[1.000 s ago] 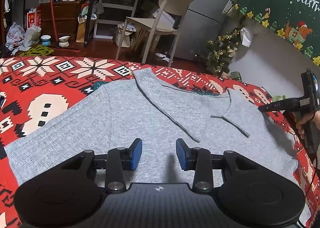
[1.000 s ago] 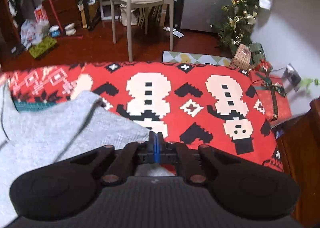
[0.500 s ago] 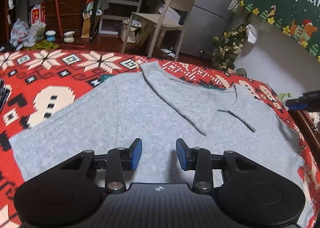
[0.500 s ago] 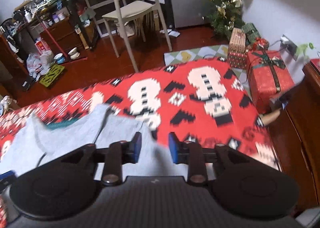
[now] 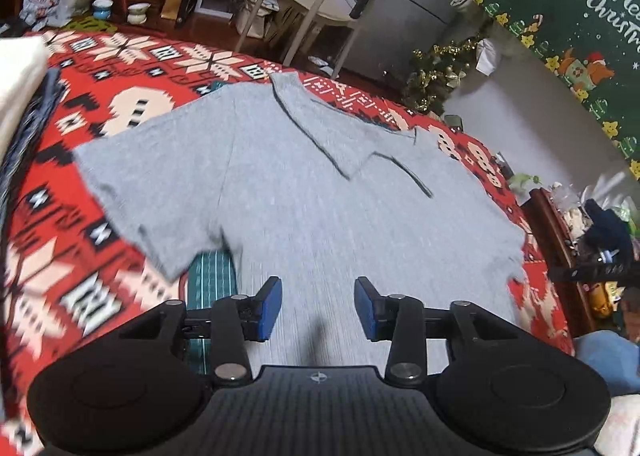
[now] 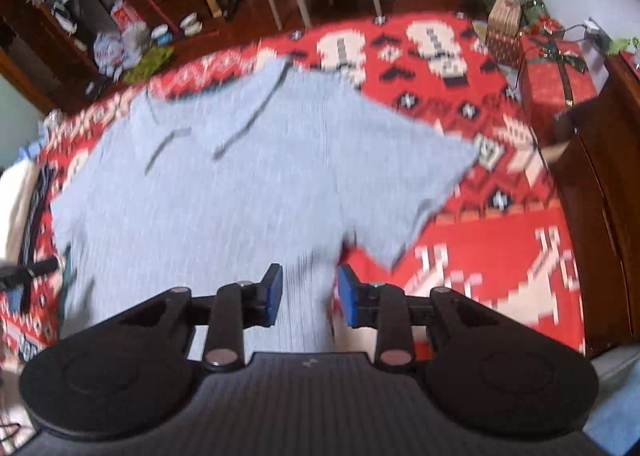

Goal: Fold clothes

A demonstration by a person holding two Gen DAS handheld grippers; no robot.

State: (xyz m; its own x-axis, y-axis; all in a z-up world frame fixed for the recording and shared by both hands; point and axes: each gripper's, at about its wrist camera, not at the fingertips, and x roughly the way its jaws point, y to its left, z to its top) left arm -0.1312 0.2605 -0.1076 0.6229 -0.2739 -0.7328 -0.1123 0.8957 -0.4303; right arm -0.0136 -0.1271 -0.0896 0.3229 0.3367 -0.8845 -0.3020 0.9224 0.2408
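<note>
Shirt: gray T-shirt (image 5: 304, 191) spread flat on red Christmas blanket (image 5: 120, 103), collar at 12 o'clock | left hand-held gripper (image 5: 317, 308) wide open, empty | right hand-held gripper (image 6: 309, 300) wide open, empty | Tip: pinch edges evenly, keep cloth smooth.

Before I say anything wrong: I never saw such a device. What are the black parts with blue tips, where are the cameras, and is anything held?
These are two hand-held grippers, one in each of a person's hands. Each carries a camera looking forward along its blue-padded jaws. One picture comes from the left gripper, the other from the right gripper. Both show the same grey ribbed short-sleeved shirt spread flat on a red patterned Christmas blanket. Both pairs of jaws stand open above the shirt; nothing is held.
</note>
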